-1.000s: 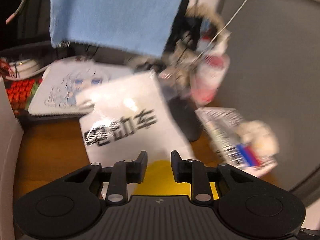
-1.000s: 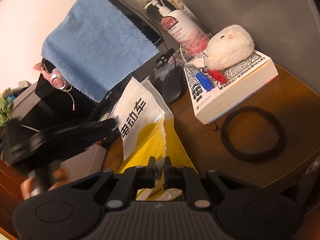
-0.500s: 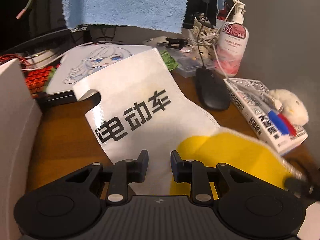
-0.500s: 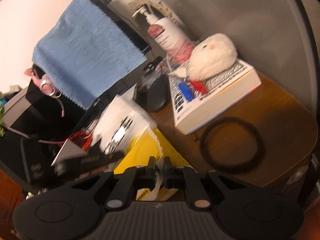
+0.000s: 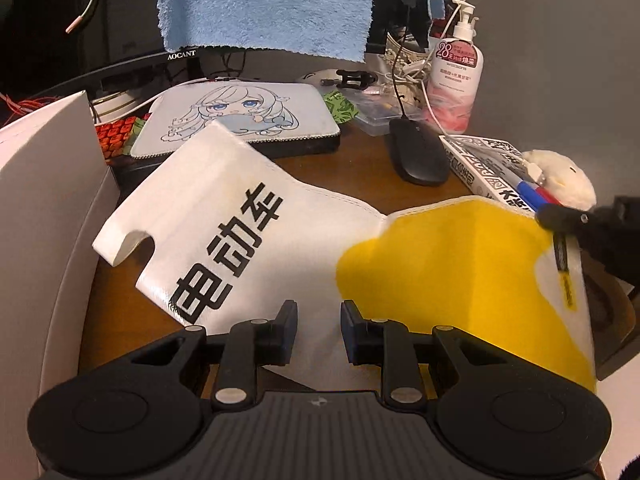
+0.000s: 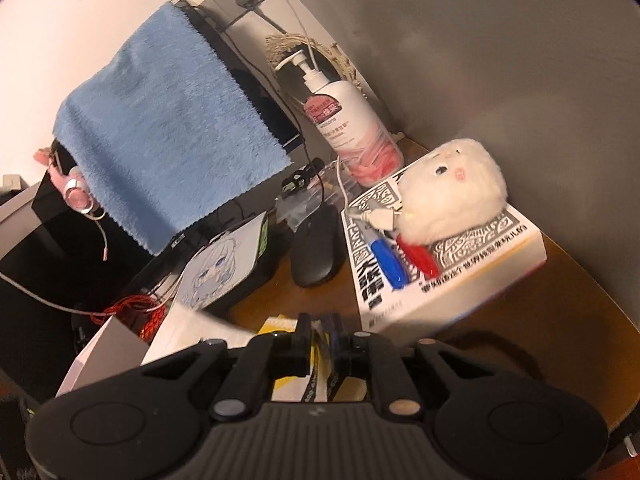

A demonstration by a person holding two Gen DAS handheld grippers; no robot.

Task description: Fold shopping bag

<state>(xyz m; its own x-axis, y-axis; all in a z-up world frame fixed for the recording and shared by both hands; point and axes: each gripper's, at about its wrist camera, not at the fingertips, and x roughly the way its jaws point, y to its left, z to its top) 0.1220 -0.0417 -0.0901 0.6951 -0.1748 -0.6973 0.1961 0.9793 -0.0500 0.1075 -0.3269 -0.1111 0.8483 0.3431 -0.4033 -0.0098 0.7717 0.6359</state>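
The shopping bag is white with black characters and a yellow half. It lies spread across the wooden desk, its notched handle end lifted at the left. My left gripper hovers open over the bag's near edge, the cloth showing between its fingers. My right gripper is shut on the bag's yellow and white edge. In the left wrist view its black fingertips pinch the bag's far right corner.
A white box wall stands at the left. Behind the bag lie a cartoon-printed pad and a black mouse. A book at the right carries a plush toy. A pump bottle and hanging blue towel stand behind.
The right gripper has drawn the bag's yellow end out to the right and lower, so the bag now lies flatter and wider on the desk. The left gripper stays open.
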